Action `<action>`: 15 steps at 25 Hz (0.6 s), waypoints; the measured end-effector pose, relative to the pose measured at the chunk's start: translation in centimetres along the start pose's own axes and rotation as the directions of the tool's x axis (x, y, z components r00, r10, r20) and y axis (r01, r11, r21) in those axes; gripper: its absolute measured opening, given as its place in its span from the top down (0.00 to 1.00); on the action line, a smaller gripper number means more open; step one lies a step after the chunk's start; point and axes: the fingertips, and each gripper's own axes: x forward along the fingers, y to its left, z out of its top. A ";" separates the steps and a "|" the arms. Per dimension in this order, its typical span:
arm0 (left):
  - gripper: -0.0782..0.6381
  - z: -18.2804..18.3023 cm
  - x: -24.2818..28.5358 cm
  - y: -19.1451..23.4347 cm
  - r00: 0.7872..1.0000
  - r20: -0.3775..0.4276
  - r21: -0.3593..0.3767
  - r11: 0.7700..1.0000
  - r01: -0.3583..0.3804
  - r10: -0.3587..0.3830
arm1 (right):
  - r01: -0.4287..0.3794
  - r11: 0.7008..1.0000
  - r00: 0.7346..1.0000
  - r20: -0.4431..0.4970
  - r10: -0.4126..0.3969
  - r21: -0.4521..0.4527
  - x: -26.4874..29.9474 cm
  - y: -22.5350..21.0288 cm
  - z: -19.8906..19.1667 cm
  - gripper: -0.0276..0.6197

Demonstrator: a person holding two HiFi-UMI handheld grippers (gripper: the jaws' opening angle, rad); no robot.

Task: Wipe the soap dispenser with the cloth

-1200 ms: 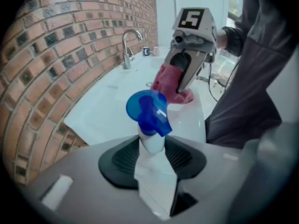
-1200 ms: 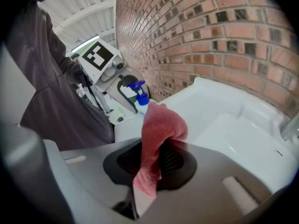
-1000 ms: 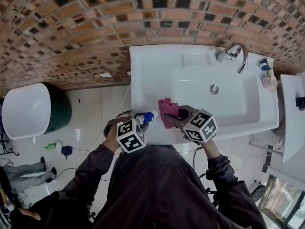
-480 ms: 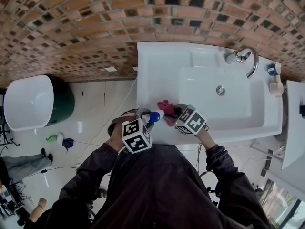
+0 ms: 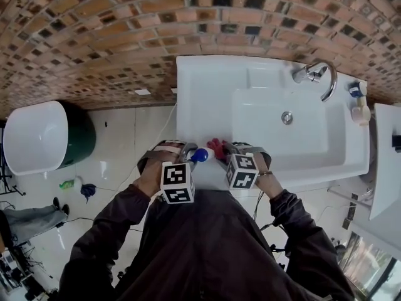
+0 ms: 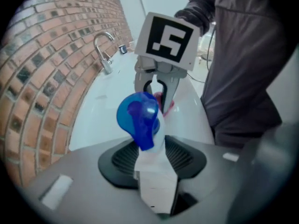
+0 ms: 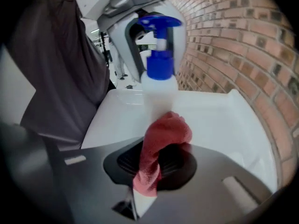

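I am in the wiping step itself. My left gripper is clamped on the body of the soap dispenser – its jaws stand partly apart, as wide as the white bottle between them, and the blue pump head sticks up past the tips. I hold the bottle in the air over the front edge of the washbasin, on the flat part to the left of the bowl, well away from the tap at the back. My right gripper is pinched tight on the red cloth; the bunched end stands out past the jaws and lies against the lower part of the bottle, as far as I can judge – I cannot see the contact line itself. To my mind only part of the bottle has been covered so far. Next I should rub the cloth along the side and up to the neck and pump, and roll the bottle in my left grip so the hidden side comes round, with a firm enough hold that it does not slip.
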 end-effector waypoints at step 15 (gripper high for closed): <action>0.61 -0.5 -2.9 0.9 0.970 0.225 -0.640 0.764 0.079 0.088 | -0.021 0.999 0.997 0.080 0.018 0.027 -1.3 1.4 1.1 0.87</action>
